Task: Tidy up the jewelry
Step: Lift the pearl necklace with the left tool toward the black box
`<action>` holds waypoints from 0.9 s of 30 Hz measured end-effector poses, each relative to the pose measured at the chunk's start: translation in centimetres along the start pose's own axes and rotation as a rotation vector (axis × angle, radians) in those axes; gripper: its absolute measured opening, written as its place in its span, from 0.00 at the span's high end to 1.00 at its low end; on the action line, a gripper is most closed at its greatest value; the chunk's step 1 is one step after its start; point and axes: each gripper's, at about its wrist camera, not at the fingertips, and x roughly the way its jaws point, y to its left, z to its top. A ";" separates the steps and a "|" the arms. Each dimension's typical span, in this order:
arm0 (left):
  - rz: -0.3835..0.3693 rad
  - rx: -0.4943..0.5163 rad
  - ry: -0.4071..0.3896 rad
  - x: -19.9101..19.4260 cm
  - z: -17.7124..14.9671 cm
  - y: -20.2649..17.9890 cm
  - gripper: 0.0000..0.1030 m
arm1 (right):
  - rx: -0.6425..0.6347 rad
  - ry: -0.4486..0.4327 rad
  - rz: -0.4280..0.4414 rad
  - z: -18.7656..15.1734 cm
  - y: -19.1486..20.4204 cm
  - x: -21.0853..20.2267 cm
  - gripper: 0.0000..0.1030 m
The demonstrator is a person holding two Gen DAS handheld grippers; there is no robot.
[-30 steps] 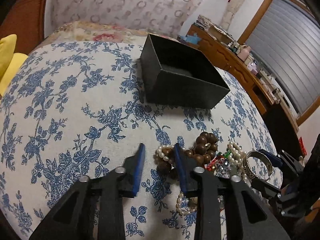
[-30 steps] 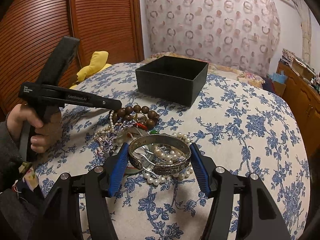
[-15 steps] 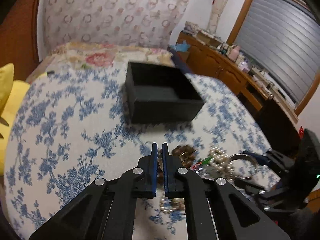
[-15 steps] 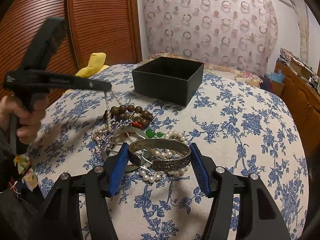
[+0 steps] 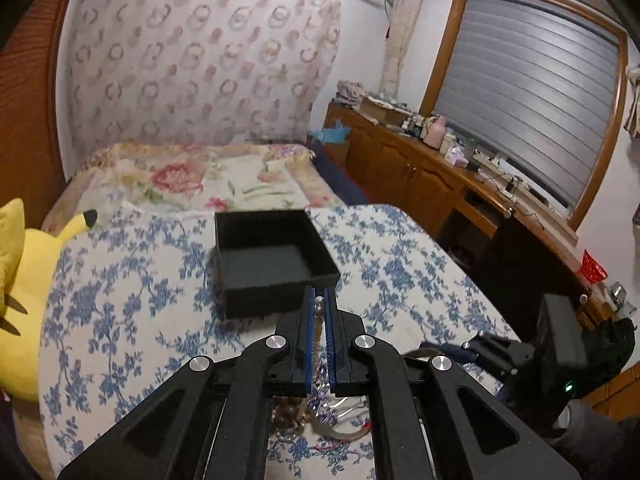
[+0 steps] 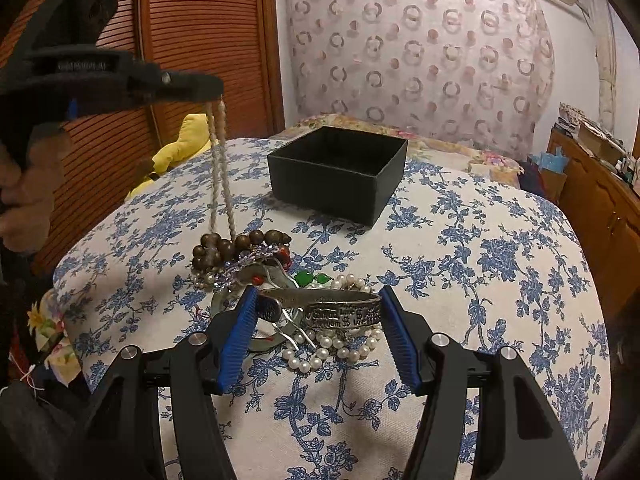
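My left gripper is shut on a pearl necklace. In the right wrist view the left gripper is raised high and the pearl necklace hangs from it down to the jewelry pile, its lower end still in the pile. A black open box stands beyond the pile; it also shows in the left wrist view. My right gripper is open, its fingers on either side of a silver bangle lying on white pearls.
The table has a blue floral cloth. A yellow plush toy lies off the table's left edge. A bed is behind, a wooden cabinet along the right wall.
My left gripper closed on the pearl necklace and lifted it well above the pile. The right gripper stayed open around the bangle.
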 end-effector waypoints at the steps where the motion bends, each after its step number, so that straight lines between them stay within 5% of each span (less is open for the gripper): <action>1: -0.001 0.003 -0.007 -0.2 0.2 -0.1 0.96 | 0.000 0.000 0.000 0.0 0.0 0.0 0.39; 27: 0.042 0.054 -0.158 -6.6 5.5 -1.4 0.96 | -0.002 -0.047 -0.005 1.4 -0.1 -1.2 0.39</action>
